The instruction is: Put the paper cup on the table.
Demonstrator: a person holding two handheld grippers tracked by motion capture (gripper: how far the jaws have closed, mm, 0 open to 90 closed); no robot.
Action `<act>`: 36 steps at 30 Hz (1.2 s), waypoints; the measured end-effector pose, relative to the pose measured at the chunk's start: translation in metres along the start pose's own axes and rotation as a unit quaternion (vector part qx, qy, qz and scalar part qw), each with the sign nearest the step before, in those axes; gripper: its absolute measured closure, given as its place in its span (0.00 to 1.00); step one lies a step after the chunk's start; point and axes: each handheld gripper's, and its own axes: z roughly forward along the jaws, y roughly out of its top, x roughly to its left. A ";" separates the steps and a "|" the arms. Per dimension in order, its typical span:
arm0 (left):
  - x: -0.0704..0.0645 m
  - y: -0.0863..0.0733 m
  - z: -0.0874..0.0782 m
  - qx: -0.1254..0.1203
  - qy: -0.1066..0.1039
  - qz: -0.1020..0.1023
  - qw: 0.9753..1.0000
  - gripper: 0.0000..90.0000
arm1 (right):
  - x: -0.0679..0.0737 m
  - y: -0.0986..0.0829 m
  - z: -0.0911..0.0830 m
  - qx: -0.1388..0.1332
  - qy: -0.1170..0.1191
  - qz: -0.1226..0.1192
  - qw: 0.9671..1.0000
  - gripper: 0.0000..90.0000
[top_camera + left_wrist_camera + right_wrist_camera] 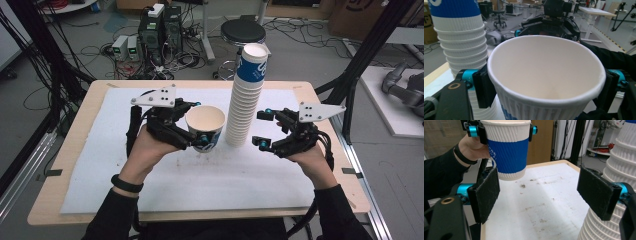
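Note:
A single white-and-blue ribbed paper cup [205, 127] is held upright above the white mat, with my left gripper [192, 125] shut on its sides just under the rim. In the left gripper view the cup [544, 82] sits between the black pads, its empty inside showing. The right gripper view shows the same cup [507, 150] lifted off the mat. A tall stack of the same cups [246, 97] stands mid-table, also visible as a stack [461, 35] and a stack [614, 182]. My right gripper [261, 129] stands open just right of the stack, its pads [596, 192] empty.
The white mat [150, 180] covers a wooden table [75, 145] and carries a few dirt specks. Beyond the far edge are a black stool [243, 32], computers and tangled cables on the floor. A black frame post [370, 45] rises at the right.

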 end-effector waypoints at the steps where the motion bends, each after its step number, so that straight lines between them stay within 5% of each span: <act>1: 0.000 -0.001 -0.002 -0.001 0.006 0.000 1.000 0.25 | 0.000 0.000 0.000 0.002 0.000 0.003 1.000 0.21; 10: 0.003 -0.012 -0.030 0.010 0.052 -0.007 0.999 0.25 | -0.002 0.000 -0.001 0.000 -0.005 0.005 1.000 0.21; 21: 0.010 -0.026 -0.057 0.017 0.119 -0.004 0.993 0.25 | -0.004 -0.001 0.000 -0.001 -0.006 0.007 1.000 0.21; 27: 0.018 -0.043 -0.072 0.011 0.170 -0.018 0.985 0.25 | -0.004 -0.001 -0.001 -0.003 -0.008 0.006 1.000 0.21; 36: 0.031 -0.073 -0.097 0.002 0.252 -0.042 0.967 0.24 | -0.008 -0.001 0.000 -0.004 -0.014 0.008 1.000 0.21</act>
